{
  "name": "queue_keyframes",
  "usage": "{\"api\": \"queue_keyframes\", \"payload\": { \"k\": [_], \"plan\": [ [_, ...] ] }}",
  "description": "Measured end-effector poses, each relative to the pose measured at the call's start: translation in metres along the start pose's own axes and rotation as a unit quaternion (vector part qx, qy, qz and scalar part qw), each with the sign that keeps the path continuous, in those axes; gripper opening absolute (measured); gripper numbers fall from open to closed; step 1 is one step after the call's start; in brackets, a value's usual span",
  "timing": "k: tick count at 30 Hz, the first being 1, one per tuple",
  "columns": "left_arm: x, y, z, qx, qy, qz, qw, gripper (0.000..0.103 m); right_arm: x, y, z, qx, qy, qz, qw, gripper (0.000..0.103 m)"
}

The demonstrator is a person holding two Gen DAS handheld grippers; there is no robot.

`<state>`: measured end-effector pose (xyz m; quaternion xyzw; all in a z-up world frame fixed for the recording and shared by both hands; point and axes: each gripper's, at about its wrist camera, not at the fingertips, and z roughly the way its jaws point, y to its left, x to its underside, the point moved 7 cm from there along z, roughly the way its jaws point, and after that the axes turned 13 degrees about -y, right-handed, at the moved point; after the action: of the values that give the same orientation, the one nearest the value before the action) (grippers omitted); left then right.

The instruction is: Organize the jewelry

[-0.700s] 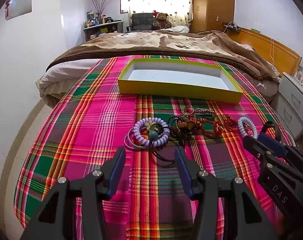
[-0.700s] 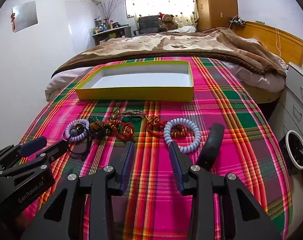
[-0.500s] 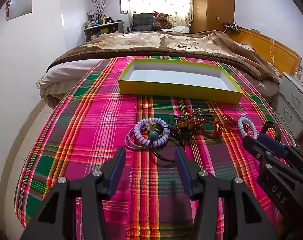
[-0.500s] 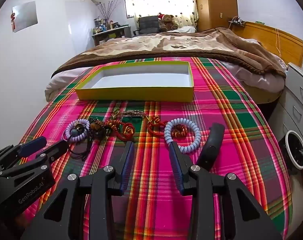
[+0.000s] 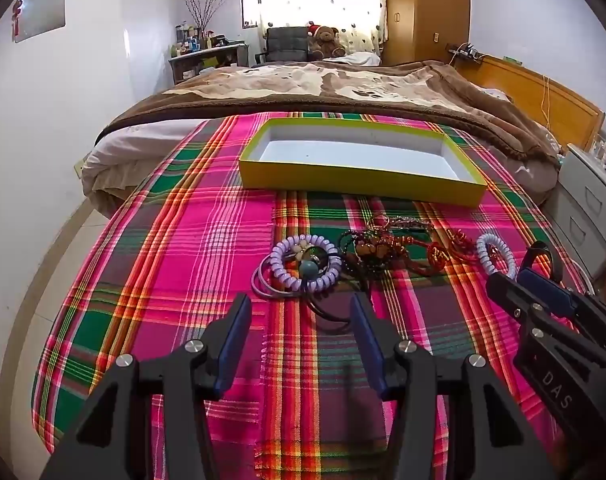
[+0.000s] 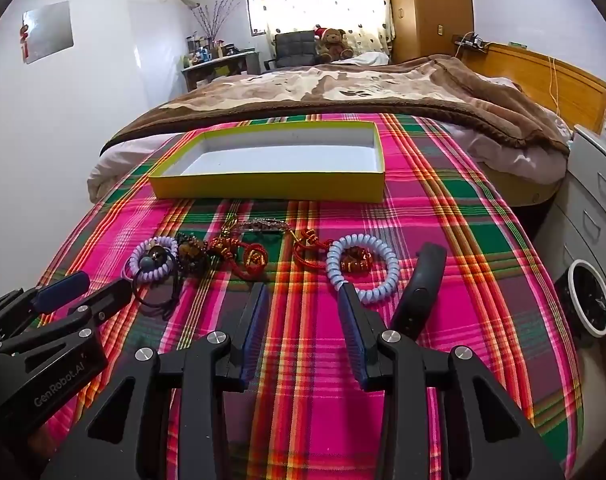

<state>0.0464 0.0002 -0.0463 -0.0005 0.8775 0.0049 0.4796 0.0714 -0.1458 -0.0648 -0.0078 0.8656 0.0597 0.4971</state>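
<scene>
Jewelry is lying in a loose row across the plaid blanket [image 5: 191, 248], toward its near edge, with the yellow box [image 5: 359, 184] sitting farther back near the blanket's middle, white inside and holding nothing visible. Left wrist view: the left gripper [image 5: 299, 312] is hovering just short of the row, jaws spread wide and gripping nothing; the purple coil bracelet [image 5: 305, 262] is lying straight ahead between the finger lines, overlapping thin lilac hair ties [image 5: 263, 286] and a black cord loop [image 5: 329, 312]. Right of it, a dark beaded cluster [image 5: 373, 250] and red knotted cord charms [image 5: 439, 256] are tangling together, then a pale blue coil bracelet [image 5: 497, 258] is sitting nearer the blanket's right edge. The right gripper [image 5: 519, 284] is showing at the right side. Right wrist view: the right gripper [image 6: 303, 300] is also hovering with jaws apart, pinching nothing; its right fingertip is sitting just beside the pale blue coil bracelet [image 6: 361, 266], contact unclear. A black band [image 6: 421, 288] is lying right of that bracelet. The purple coil bracelet [image 6: 153, 262] is at the row's left end, near the left gripper [image 6: 97, 290]. The yellow box [image 6: 271, 190] is sitting beyond, well apart from both grippers.
</scene>
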Motion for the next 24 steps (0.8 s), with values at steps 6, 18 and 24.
{"api": "queue_keyframes", "payload": {
  "k": [6, 18, 24],
  "plan": [
    [0.0000, -0.0005, -0.0008, -0.001, 0.000, 0.000, 1.0000, 0.053, 0.0001, 0.0000, -0.0013, 0.000, 0.000, 0.000, 1.000, 0.037],
    [-0.0011, -0.0011, 0.0004, -0.004, 0.001, 0.000, 1.0000, 0.053, 0.0013, 0.0000, -0.0019, 0.001, 0.002, 0.000, 1.000, 0.037],
    [-0.0023, -0.0013, -0.0004, -0.007, 0.000, 0.000, 1.0000, 0.053, 0.0014, 0.0002, -0.0014, 0.001, 0.002, 0.001, 1.000, 0.037]
  ]
}}
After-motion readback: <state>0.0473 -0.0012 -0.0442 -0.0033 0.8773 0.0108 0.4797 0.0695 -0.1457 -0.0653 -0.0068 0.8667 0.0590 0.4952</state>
